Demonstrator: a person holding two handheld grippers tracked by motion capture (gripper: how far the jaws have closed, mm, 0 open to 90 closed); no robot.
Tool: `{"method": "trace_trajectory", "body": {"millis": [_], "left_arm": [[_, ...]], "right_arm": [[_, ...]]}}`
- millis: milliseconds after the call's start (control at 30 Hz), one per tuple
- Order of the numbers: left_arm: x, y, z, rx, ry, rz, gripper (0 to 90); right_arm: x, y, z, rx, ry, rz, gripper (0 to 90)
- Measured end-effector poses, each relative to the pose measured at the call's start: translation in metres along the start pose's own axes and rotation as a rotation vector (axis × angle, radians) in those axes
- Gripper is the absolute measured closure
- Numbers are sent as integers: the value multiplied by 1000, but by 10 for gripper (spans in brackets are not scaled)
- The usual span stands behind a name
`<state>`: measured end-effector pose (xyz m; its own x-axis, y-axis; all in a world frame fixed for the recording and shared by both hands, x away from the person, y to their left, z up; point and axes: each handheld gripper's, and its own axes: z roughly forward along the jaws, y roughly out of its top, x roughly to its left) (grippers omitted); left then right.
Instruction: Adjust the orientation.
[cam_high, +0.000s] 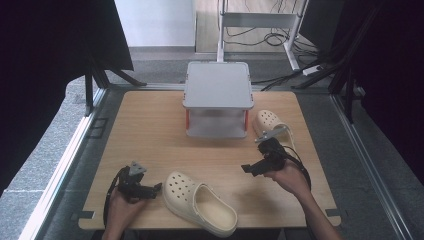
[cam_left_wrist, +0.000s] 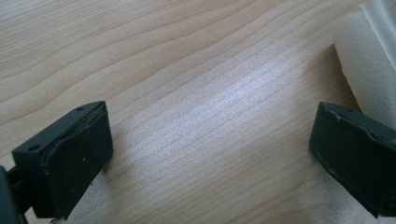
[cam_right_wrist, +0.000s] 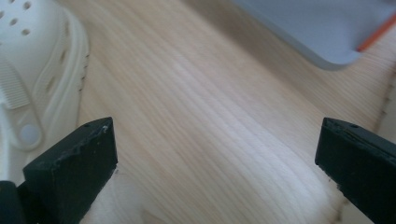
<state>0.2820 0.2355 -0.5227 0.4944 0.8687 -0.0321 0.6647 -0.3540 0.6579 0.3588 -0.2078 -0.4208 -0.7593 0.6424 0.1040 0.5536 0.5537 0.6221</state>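
A cream clog (cam_high: 200, 202) lies near the table's front edge, toe pointing left and back. Just left of its toe, my left gripper (cam_high: 156, 189) is open and holds nothing. In the left gripper view the left gripper (cam_left_wrist: 212, 126) has bare wood between its jaws, and the clog (cam_left_wrist: 369, 60) sits at the upper right, close to one jaw. A second cream clog (cam_high: 270, 122) lies at the right, beside the shelf. My right gripper (cam_high: 248, 169) is open and points left over the table. In the right gripper view the right gripper (cam_right_wrist: 217, 135) spans bare wood, with a clog (cam_right_wrist: 37, 70) at the left.
A grey two-tier shelf (cam_high: 217, 85) with orange posts stands at the back centre of the wooden table (cam_high: 150, 135); its base (cam_right_wrist: 317, 28) shows in the right gripper view. Dark curtains flank both sides. A white frame and cables stand beyond the table.
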Motion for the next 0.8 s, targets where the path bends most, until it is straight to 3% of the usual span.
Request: {"method": "trace_trajectory", "body": {"millis": [333, 533, 800], "left_arm": [[0, 0, 0, 0, 0, -2, 0], [0, 0, 0, 0, 0, -2, 0], [0, 0, 0, -2, 0, -3, 0]], "right_arm": [[-41, -7, -16, -15, -89, 109, 0], [-59, -10, -16, 0, -145, 140, 0], [-75, -6, -9, 23, -193, 166, 68]]}}
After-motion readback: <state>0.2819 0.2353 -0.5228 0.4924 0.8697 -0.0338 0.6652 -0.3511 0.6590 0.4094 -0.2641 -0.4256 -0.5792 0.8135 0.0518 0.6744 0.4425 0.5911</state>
